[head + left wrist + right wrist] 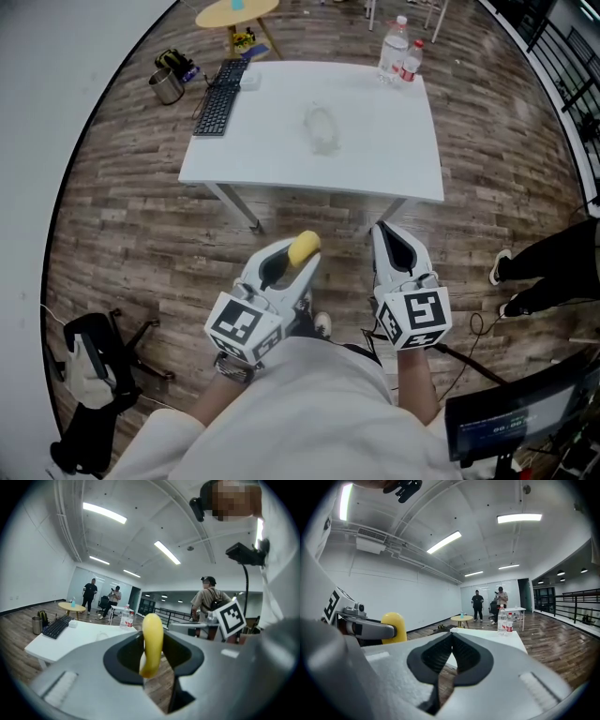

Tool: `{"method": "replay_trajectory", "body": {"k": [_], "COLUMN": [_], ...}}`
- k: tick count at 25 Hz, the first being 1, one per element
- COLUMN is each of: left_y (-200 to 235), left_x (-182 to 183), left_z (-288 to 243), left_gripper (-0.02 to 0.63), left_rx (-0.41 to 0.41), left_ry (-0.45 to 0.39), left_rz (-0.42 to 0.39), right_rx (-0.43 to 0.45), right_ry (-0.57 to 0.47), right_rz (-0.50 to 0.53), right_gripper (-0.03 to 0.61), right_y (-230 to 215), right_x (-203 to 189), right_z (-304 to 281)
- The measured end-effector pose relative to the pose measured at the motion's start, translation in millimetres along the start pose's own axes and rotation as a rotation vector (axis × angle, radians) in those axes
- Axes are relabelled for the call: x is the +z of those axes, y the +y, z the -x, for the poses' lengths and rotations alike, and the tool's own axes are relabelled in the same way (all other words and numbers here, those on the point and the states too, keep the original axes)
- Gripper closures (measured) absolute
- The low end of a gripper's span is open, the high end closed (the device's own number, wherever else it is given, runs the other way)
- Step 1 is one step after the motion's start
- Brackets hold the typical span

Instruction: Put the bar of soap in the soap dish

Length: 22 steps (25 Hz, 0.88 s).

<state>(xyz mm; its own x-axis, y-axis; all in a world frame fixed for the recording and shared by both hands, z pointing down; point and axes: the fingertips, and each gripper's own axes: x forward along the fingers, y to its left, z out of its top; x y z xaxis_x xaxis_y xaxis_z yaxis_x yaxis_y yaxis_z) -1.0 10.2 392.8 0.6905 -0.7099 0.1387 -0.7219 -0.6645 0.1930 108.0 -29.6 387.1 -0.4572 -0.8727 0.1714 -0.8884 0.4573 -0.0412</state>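
The yellow, rounded bar of soap point(305, 247) is clamped between the jaws of your left gripper point(292, 261), which stand fairly wide around it. It hangs over the brown wood-plank floor point(122, 225), just short of the near edge of the white rectangular table point(375, 164). Its upper end pokes out past the jaw tips, which should let you lower it without the jaws touching down first.

Your right gripper point(451, 635) is closed with nothing in it. It sits beside the left one, also short of the table's near edge, likely just kept out of the way.

Near the table's middle lies a faint, clear oval thing point(322, 128), probably the soap dish. Its rim and depth are hard to make out. In the left gripper view the gripper's own body cuts off much of the table.
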Motion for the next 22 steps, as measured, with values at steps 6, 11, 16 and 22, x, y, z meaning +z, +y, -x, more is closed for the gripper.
{"method": "replay_trajectory", "body": {"k": [6,11,16,22], "left_y": [9.0,23.5,37.0,54.4], "left_x": [12.2,22.8,23.3,21.1], "left_z": [-13.2,-21.6,-24.2,-30.5], "left_gripper": [0.482,0.482,0.482,0.482], "left_rx": [-0.025,-0.027,-0.025,-0.022], "left_ry": [-0.008,-0.029,-0.023,-0.014], "left_rz": [-0.016,-0.025,-0.014,-0.002], "right_rx": [-0.016,-0.020,-0.017,-0.033], "right_ry": [-0.009,-0.027,-0.017,0.001], "right_rz": [-0.002,0.013,0.020,0.026], "right_gripper": [0.577,0.577,0.577,0.577], "right_y": [-6.5,-11.7,-10.4,-16.2], "right_x": [8.1,19.0,21.0,18.8], "right_z": [-11.8,-27.1,-41.3,-52.3]}}
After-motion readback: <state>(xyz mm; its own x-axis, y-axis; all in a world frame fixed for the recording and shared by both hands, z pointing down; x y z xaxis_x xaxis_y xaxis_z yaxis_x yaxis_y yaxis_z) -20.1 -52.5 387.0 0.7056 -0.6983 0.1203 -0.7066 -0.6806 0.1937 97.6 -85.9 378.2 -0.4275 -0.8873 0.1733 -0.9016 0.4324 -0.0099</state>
